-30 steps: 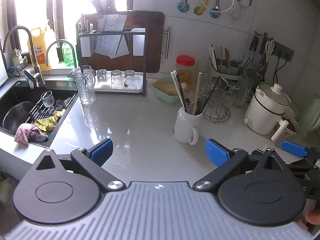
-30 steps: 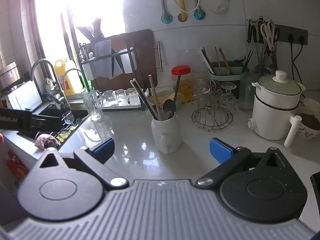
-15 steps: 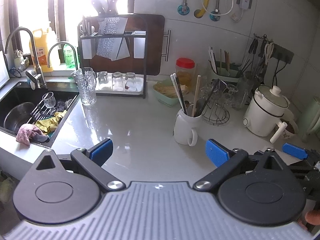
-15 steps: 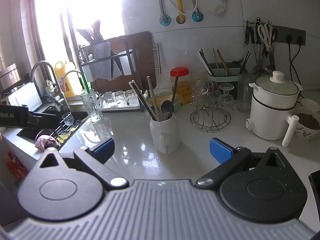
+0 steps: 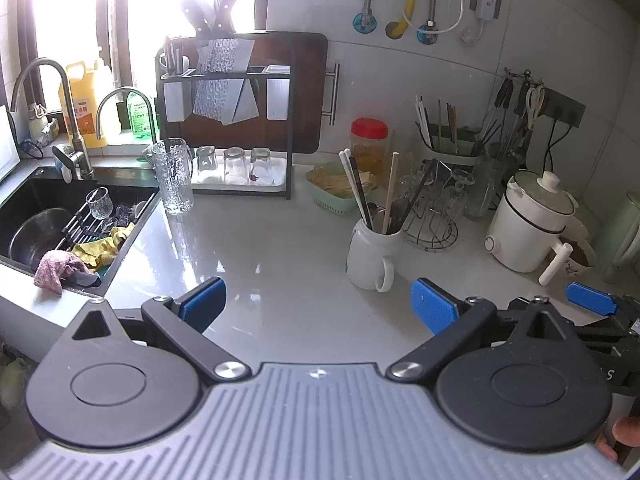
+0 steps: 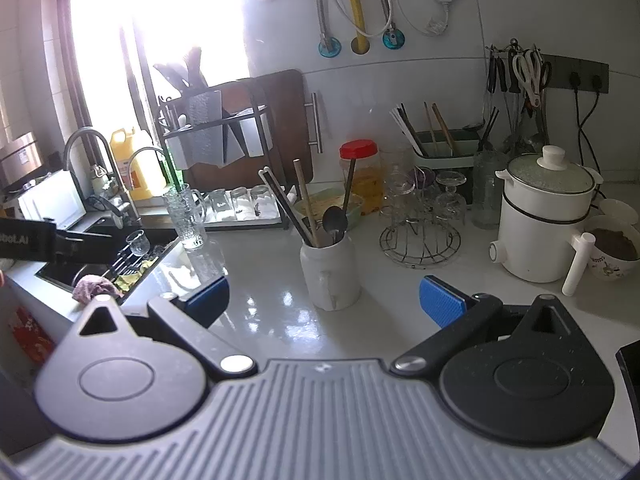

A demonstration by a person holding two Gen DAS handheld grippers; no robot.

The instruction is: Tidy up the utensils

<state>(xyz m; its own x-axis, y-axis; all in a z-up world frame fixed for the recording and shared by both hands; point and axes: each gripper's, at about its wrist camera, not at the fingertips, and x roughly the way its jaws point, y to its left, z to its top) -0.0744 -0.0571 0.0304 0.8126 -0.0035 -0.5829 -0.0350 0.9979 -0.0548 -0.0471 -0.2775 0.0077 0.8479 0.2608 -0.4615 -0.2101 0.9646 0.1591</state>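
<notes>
Nearest the lens, the left gripper point(image 5: 316, 300) hangs over the glossy grey countertop point(image 5: 248, 248) with its blue-padded jaws spread wide and nothing between them. The right gripper point(image 6: 324, 300) is the same, wide apart and empty, its other-side view catching a blue pad at 3 o'clock of the left wrist picture.

Just beyond, at about 1 o'clock from the left gripper and 12 o'clock from the right, stands the white ceramic handled mug point(image 5: 370, 256), which holds the utensils: black-and-white chopsticks point(image 5: 356, 188), a pale wooden stick point(image 5: 390, 192) and a dark metal spoon point(image 6: 335, 220), all leaning loosely outward.

The likely risk is tipping. The mug looks top-heavy with long handles, and pulling one piece at a slant could drag its neighbours or topple the mug on the slick surface. The round wire rack of stemmed glasses point(image 6: 420, 220) stands near it at 2 o'clock, so a wide swing could knock glass.

Farther back, a pale green basket point(image 5: 336, 192) holds yellowish contents I cannot identify, and a green wall-side caddy point(image 5: 452, 148) holds more chopsticks. At 10 o'clock, the black sink point(image 5: 48, 216) holds a steel pot, a stemmed glass and cloths.
</notes>
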